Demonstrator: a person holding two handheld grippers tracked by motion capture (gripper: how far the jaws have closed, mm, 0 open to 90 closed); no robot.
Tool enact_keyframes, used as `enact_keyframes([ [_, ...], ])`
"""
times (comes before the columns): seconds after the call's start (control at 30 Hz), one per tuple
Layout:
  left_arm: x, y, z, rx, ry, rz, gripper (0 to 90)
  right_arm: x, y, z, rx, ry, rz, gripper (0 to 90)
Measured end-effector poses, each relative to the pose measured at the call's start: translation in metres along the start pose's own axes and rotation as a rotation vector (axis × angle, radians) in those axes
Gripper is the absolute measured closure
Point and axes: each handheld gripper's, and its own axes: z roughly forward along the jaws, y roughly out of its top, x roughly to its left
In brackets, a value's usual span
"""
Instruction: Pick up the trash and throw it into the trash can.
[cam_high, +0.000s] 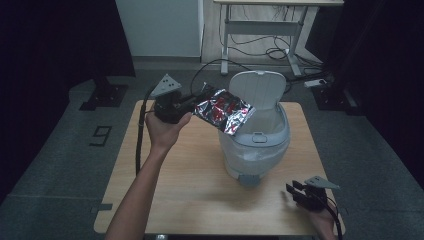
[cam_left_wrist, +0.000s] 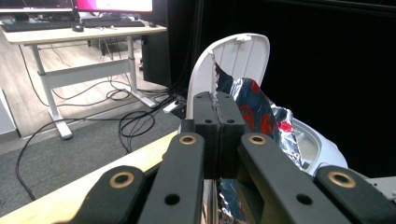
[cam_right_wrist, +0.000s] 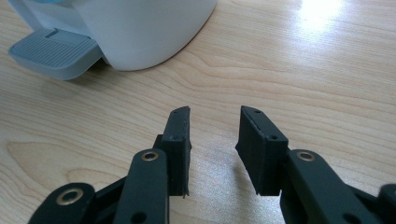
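Note:
A crinkled silver foil wrapper (cam_high: 223, 109) with red print hangs over the rim of a white pedal bin (cam_high: 256, 150) whose lid (cam_high: 260, 87) stands up. My left gripper (cam_high: 192, 105) is shut on the wrapper's left edge, held above the table left of the bin. In the left gripper view the jaws (cam_left_wrist: 217, 114) press together on the foil wrapper (cam_left_wrist: 261, 114), with the bin's raised lid (cam_left_wrist: 238, 60) behind. My right gripper (cam_high: 294, 190) rests low at the table's front right, open with nothing between its jaws (cam_right_wrist: 215, 135), pointing toward the bin's grey pedal (cam_right_wrist: 53, 51).
The wooden table (cam_high: 190, 185) has bare surface left of and in front of the bin. A white desk frame (cam_high: 260, 30) with floor cables stands behind. A desk with monitors (cam_left_wrist: 79, 18) appears in the left gripper view. Dark curtains flank the sides.

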Motion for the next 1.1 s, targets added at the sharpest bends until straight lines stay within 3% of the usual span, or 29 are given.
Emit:
enact_keyframes([
  [1.1,-0.001,0.006,0.033,0.002,0.022,-0.011,89.4,-0.003,0.000,-0.001,-0.002,-0.003,0.001,63.8],
])
